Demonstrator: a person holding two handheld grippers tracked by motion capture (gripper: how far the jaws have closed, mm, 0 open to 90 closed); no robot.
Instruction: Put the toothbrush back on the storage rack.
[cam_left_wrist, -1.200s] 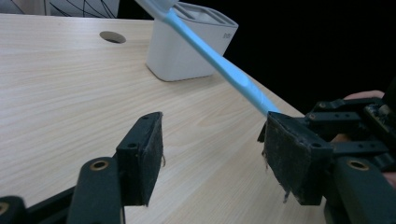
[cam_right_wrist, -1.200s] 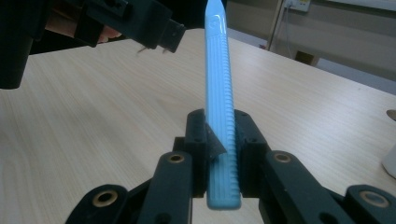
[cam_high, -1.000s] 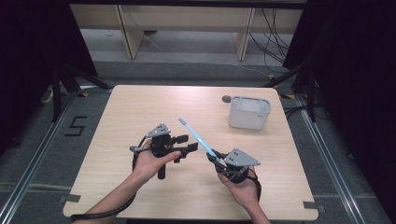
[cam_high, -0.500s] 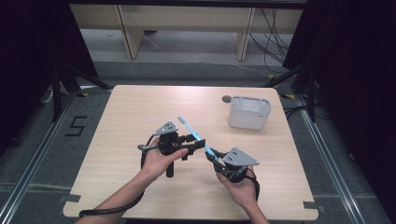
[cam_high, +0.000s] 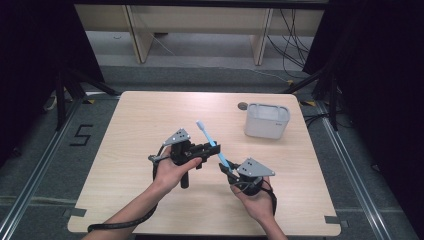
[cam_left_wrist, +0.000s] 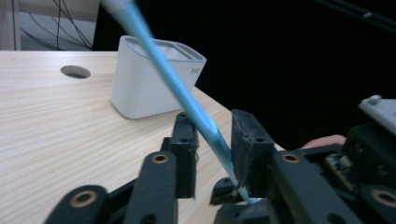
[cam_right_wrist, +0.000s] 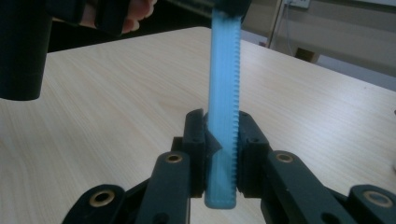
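I am holding the blue toothbrush (cam_high: 212, 144) up off the surface (cam_high: 125, 130) in my right tongs (cam_right_wrist: 219, 144), whose jaws are clamping its handle end. My left tongs (cam_left_wrist: 212, 140) are standing open around the shaft, with the brush lying against one jaw. The brush is slanting up toward the far side, near the white container (cam_high: 267, 120) sitting at the far right.

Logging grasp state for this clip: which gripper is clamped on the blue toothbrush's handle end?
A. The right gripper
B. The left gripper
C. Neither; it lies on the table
A: in the right gripper view the right gripper pinches the blue toothbrush at its handle end, off the table.
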